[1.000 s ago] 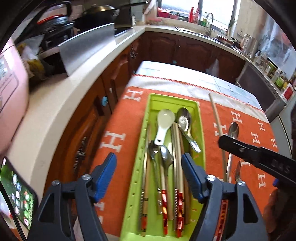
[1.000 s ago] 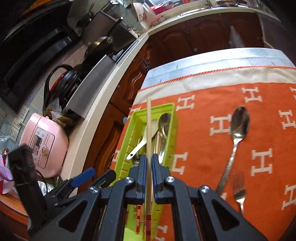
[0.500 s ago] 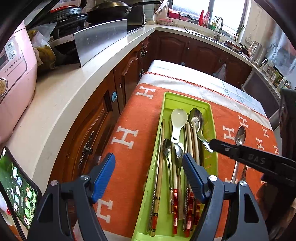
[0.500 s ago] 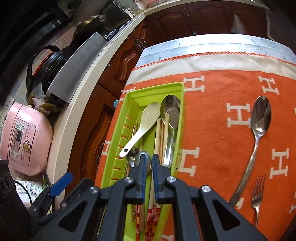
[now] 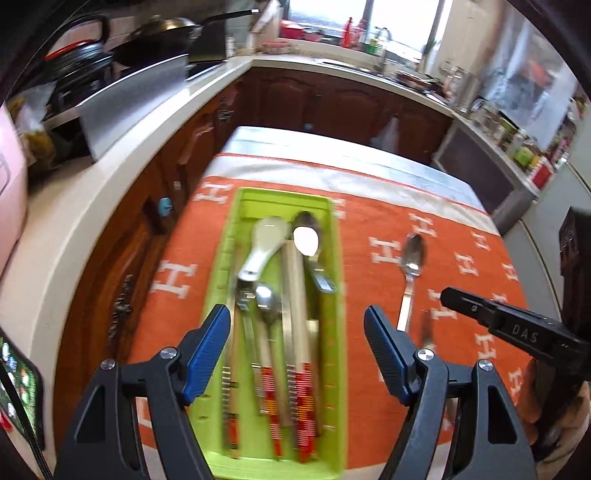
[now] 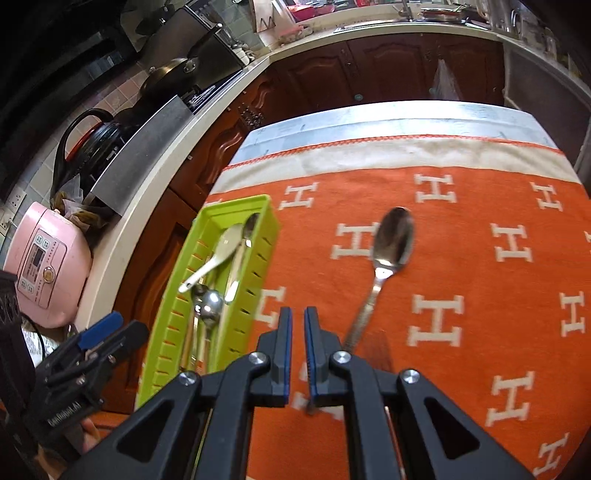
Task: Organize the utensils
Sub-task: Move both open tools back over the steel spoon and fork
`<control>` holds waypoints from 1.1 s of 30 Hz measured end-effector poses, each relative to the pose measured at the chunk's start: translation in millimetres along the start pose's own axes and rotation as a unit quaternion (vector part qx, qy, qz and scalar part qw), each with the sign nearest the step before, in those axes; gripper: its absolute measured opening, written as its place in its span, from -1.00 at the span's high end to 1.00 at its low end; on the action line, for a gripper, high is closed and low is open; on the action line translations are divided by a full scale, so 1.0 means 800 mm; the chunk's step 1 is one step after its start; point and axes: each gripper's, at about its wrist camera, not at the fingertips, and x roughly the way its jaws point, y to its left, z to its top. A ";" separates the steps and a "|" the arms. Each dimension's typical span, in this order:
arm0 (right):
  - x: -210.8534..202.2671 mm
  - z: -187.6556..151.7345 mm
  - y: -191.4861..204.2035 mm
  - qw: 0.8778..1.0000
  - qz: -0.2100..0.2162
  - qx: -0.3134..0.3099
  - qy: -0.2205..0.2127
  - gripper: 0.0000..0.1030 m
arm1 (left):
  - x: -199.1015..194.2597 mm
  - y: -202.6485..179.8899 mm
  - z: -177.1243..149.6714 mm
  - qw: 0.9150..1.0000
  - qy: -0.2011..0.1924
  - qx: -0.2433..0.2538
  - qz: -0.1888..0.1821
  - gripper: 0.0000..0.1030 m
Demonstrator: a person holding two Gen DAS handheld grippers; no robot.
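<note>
A lime green utensil tray [image 5: 334, 369] [image 6: 236, 314] lies on the orange cloth and holds chopsticks [image 5: 295, 302], metal spoons and a white ceramic spoon [image 5: 264, 243]. My left gripper [image 5: 297, 354] is open and empty, hovering over the tray's near end. My right gripper [image 6: 298, 349] has its jaws a narrow gap apart with nothing between them, just right of the tray; it also shows in the left wrist view [image 5: 480, 306]. A metal spoon [image 6: 389, 254] [image 5: 412, 266] lies on the cloth to the right, with a fork [image 6: 376, 350] beside its handle, partly hidden by the right gripper.
The orange cloth [image 6: 480, 258] covers a table with a white far edge. A counter [image 5: 74, 206] runs along the left with a pink rice cooker [image 6: 44, 258], a wok [image 5: 162, 33] and a kettle. Dark wooden cabinets [image 6: 369, 70] stand behind.
The chopstick held by my right gripper now lies in the tray, and the right gripper has moved right, away from the tray toward the spoon and fork. The left gripper stays open.
</note>
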 end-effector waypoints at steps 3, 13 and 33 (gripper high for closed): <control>-0.011 -0.016 -0.025 1.000 -0.002 0.002 -0.001 0.87 | 0.003 -0.025 -0.005 1.000 0.004 0.017 -0.020 -0.42; 0.007 -0.075 -0.083 0.997 0.026 0.022 0.063 0.87 | 0.038 -0.084 -0.035 0.996 0.057 0.046 -0.057 -0.42; 0.025 -0.098 -0.044 0.993 -0.018 -0.112 0.045 0.77 | 0.050 -0.086 -0.032 0.996 0.070 0.039 -0.042 -0.42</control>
